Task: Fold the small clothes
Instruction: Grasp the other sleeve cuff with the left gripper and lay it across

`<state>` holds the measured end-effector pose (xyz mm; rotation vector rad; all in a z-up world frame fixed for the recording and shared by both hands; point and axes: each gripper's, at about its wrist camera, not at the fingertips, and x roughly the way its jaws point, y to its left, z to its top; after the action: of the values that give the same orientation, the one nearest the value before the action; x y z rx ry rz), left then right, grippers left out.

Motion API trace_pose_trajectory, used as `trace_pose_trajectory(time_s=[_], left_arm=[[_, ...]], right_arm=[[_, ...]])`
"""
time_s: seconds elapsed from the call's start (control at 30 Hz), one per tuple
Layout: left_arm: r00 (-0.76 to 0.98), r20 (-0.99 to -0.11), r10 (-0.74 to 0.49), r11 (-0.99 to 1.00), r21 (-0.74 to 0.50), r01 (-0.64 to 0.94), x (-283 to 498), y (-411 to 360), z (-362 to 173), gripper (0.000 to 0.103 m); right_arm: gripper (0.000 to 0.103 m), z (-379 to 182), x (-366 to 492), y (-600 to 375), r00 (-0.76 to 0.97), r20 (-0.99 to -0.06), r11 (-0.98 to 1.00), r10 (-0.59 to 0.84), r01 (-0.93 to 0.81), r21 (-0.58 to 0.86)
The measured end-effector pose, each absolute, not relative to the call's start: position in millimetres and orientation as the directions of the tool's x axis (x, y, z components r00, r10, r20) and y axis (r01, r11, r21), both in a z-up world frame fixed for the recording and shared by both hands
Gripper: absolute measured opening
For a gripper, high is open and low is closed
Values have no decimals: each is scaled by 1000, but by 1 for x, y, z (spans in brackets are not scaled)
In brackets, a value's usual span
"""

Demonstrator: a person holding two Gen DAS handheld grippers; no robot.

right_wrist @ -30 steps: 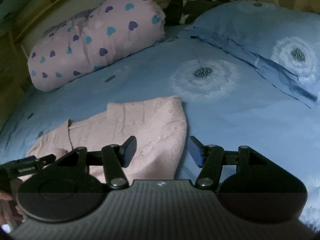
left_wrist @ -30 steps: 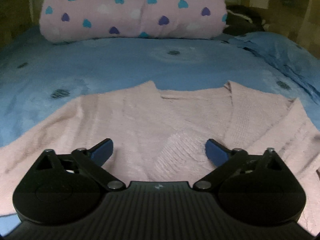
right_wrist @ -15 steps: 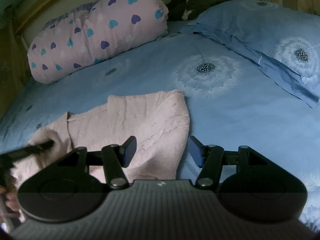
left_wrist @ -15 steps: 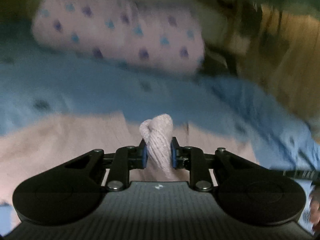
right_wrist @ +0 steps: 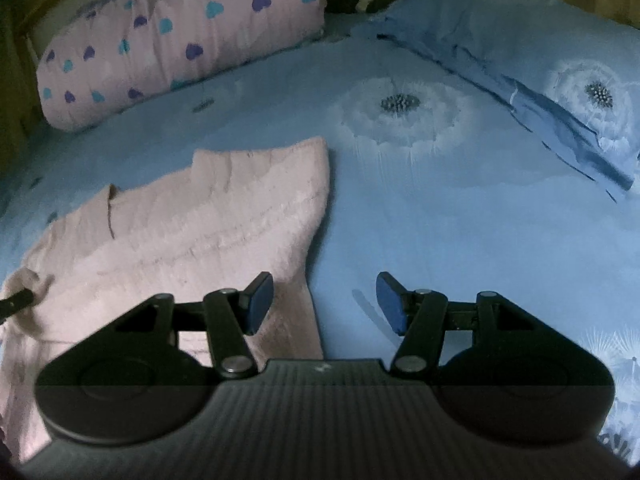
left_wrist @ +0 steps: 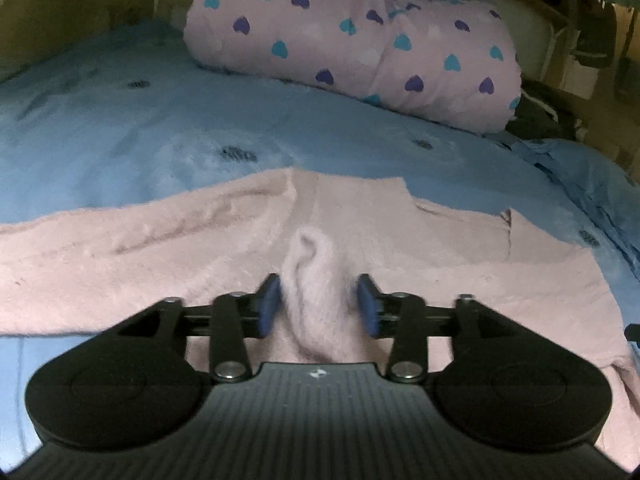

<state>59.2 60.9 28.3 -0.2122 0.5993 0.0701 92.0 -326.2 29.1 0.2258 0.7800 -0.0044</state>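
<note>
On the left, a raised ridge of the pink sweater is seen between the narrowly parted pads of the left gripper; a small gap shows on each side, so nothing is clamped. The garment is spread on the blue bedsheet, its long axis running across that gripper's line. To the right, the right gripper is held wide apart and empty, astride the sweater's right edge. The left gripper is judged nearer the fold.
</note>
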Motion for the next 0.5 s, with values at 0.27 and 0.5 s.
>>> trace_pose_trajectory(time_s=[0.27,0.5], left_arm=[[840,-535,93,985,-75,-157,64,61,48,78],[778,-608,158,986,50,-161,81,43,19,49]], right_arm=[[59,26,94,-320,699,-711,980,82,74,186],[59,22,95,-317,692,-717,984,80,60,168]])
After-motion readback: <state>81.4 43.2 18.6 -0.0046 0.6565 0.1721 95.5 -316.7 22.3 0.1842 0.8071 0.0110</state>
